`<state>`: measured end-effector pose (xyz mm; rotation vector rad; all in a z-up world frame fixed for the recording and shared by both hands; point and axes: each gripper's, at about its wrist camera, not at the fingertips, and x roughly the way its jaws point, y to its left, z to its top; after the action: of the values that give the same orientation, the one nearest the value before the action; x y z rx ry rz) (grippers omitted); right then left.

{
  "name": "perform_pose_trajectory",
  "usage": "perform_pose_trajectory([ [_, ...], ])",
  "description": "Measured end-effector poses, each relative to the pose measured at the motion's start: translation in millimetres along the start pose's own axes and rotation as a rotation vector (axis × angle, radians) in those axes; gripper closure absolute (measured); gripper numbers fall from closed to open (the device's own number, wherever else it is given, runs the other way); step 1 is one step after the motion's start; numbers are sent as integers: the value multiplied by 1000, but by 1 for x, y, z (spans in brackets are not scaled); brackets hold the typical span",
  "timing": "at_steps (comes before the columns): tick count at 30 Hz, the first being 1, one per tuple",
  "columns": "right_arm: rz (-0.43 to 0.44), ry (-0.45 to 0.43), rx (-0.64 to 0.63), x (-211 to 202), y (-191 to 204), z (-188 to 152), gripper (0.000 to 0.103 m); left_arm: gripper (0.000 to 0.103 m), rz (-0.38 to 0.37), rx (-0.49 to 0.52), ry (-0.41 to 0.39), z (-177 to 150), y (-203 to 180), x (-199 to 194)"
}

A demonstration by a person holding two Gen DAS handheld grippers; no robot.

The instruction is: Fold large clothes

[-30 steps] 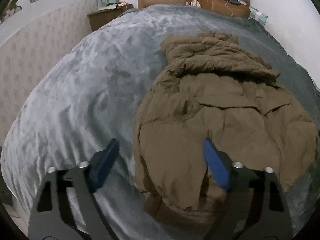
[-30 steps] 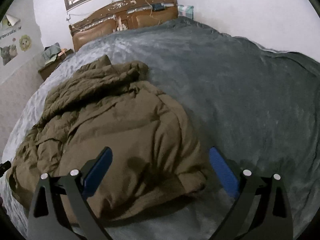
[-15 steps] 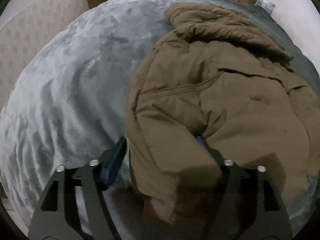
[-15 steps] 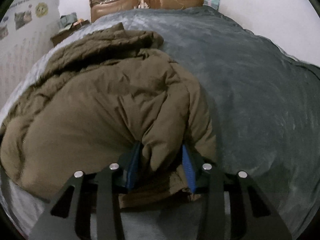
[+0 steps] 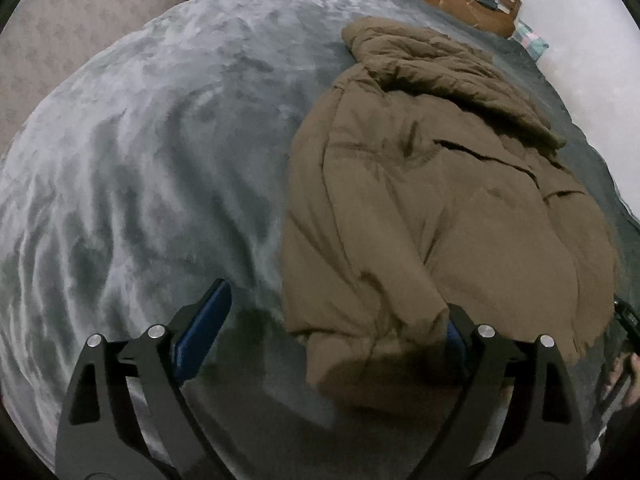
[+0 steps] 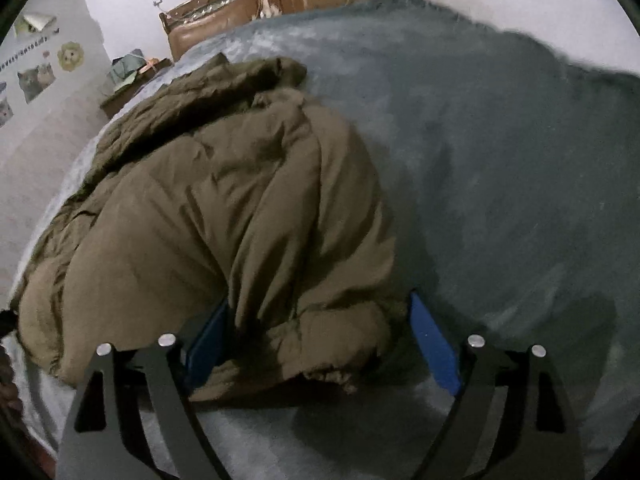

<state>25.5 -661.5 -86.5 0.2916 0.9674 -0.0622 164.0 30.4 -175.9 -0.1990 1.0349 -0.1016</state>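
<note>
Left claw [image 5: 332, 328] gapes wide, empty, its right finger against the hem of the brown padded coat [image 5: 440, 184] right of centre on the bed [image 5: 140, 140]. Right claw [image 6: 320, 340], wide open, straddles the hem bulge. The coat looks soft, bulky, springy; grip the gathered hem.

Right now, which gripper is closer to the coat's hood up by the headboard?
Neither clearly. Both grippers sit at the coat's near hem, opposite the hood: the left gripper open at its left corner, the right gripper open around its right corner.
</note>
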Motion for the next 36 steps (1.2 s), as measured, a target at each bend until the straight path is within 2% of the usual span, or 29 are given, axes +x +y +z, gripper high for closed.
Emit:
perform_pose_trajectory([
  [3, 25, -9, 13, 2, 0, -3, 18, 5, -6, -9, 3, 0, 2, 4],
  [8, 34, 6, 2, 10, 2, -4, 22, 3, -107, -50, 53, 1, 8, 25],
  [10, 31, 7, -1, 10, 3, -3, 22, 4, -116, -45, 63, 2, 4, 28],
  [11, 26, 5, -10, 9, 6, -3, 27, 5, -104, -29, 70, 3, -2, 30],
  [13, 16, -17, -35, 7, 14, -3, 37, 19, -87, 3, 80, 3, -12, 33],
  [14, 5, -30, -47, 6, 18, -5, 43, 30, -88, 21, 90, 4, -18, 35],
  [15, -4, -44, -60, 3, 21, -6, 47, 35, -64, 32, 86, 4, -23, 35],
  [16, -10, -60, -78, 0, 25, -7, 58, 38, -38, 45, 78, 4, -27, 34],
  [17, -23, -80, -106, -6, 33, -10, 67, 46, -27, 53, 74, 4, -28, 33],
  [18, -31, -91, -121, -10, 36, -11, 71, 56, -18, 58, 68, 4, -31, 30],
  [20, -43, -117, -154, -21, 45, -14, 81, 69, -14, 69, 55, 3, -32, 20],
  [23, -31, -139, -169, -35, 50, -21, 84, 77, 5, 87, 23, 1, -29, 5],
  [31, -8, -150, -177, -56, 57, -38, 84, 81, -10, 25, -16, 1, -4, -20],
  [36, 17, -171, -186, -63, 54, -19, 84, 81, -23, 26, -59, 14, -4, -40],
])
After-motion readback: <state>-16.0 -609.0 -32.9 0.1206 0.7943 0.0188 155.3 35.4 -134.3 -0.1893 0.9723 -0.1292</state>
